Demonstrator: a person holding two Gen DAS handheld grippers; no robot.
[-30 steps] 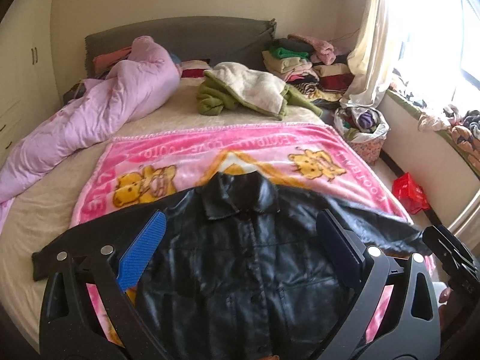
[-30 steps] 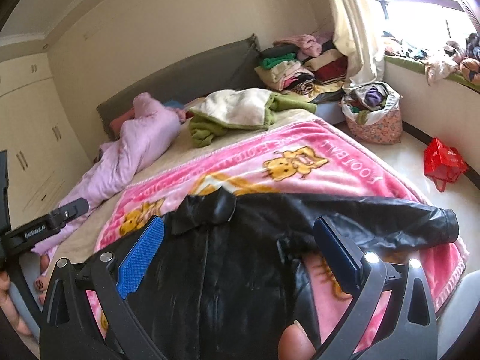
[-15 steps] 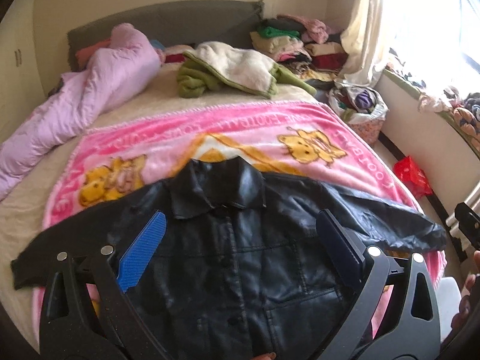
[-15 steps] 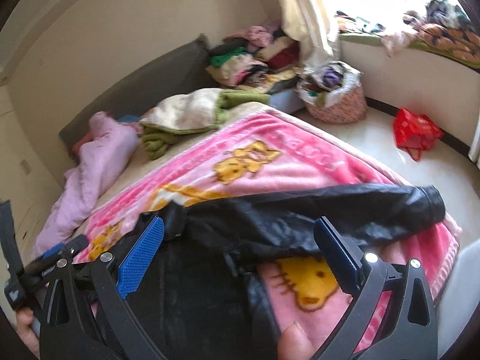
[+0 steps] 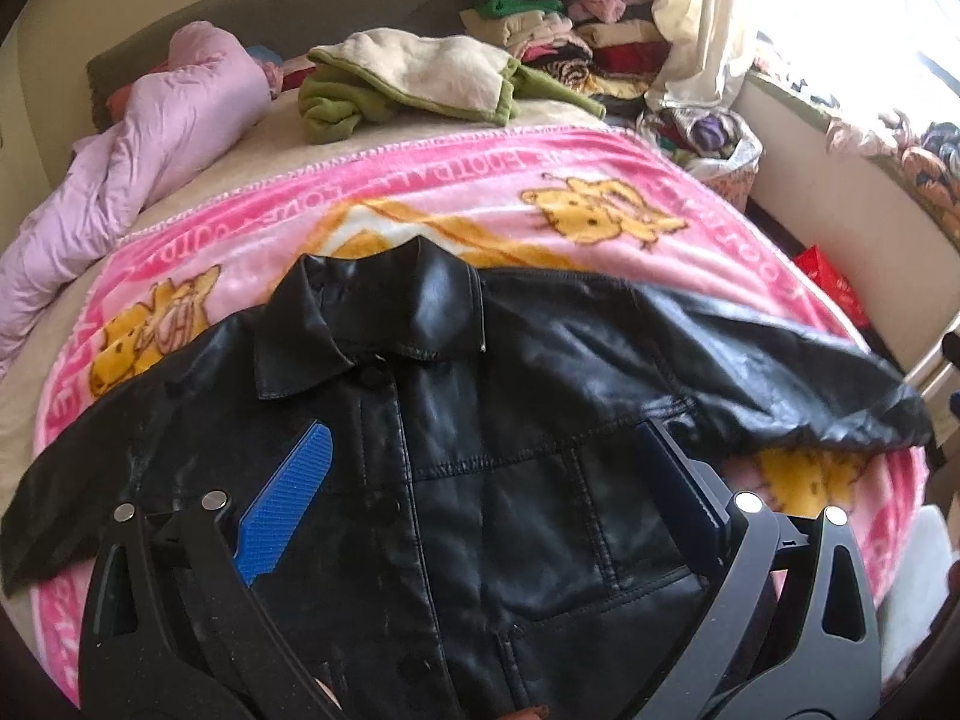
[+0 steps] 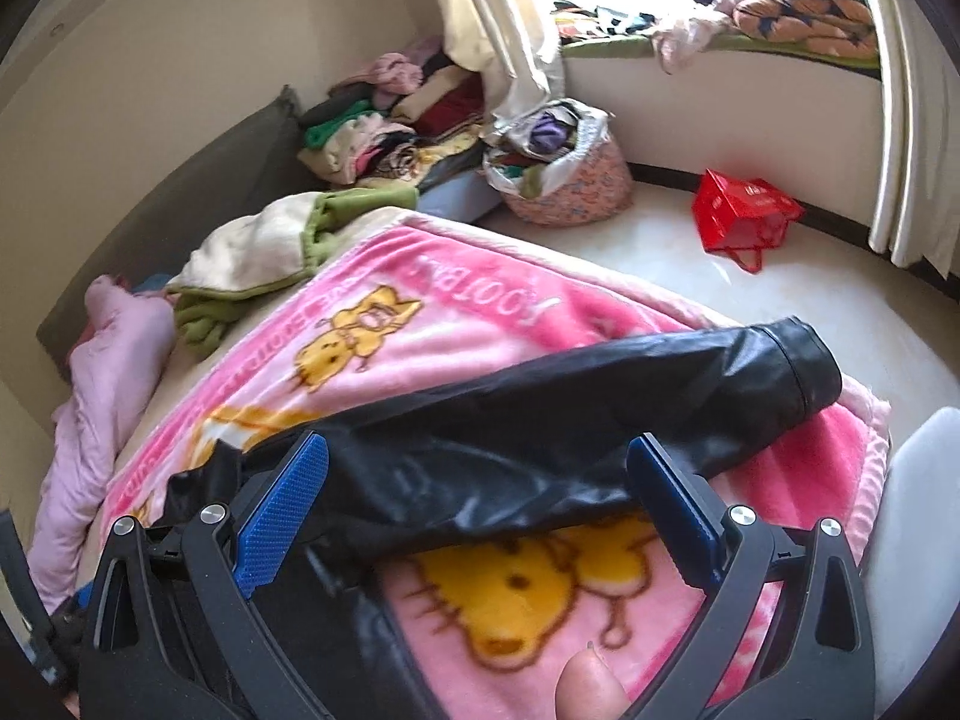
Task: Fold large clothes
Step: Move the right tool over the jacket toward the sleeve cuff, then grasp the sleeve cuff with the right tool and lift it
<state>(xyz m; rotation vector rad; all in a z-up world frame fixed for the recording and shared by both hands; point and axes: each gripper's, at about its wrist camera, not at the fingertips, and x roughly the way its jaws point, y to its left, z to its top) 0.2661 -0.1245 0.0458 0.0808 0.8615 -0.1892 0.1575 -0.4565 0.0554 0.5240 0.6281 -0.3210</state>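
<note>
- Jacket [image 5: 480, 450]: black, leather-look, lying front-up and buttoned on the pink blanket [image 5: 480, 192] on the bed; collar toward the headboard, both sleeves stretched out to the sides.
- Progress: garment is spread flat, but I see no fold in it yet. Judged stage: laid out, folding not begun. Left to do (my estimate): bring both sleeves in over the body, then fold the body.
- My left gripper [image 5: 486, 492]: jaws wide apart, nothing between them, hovering over the chest panel.
- My right gripper [image 6: 480, 492]: jaws also apart and empty, poised above the right sleeve [image 6: 600, 408], which runs between the fingers' line of sight toward the blanket's edge. Contact with the sleeve: cannot tell.
- Change against half a second ago: both cameras sit closer and lower to the jacket, which fills more of each view; the right view has swung toward the sleeve and its cuff [image 6: 804, 360] (sleeve itself looks unmoved).
- Pile of other clothes [image 5: 420, 78] near the headboard untouched.
</note>
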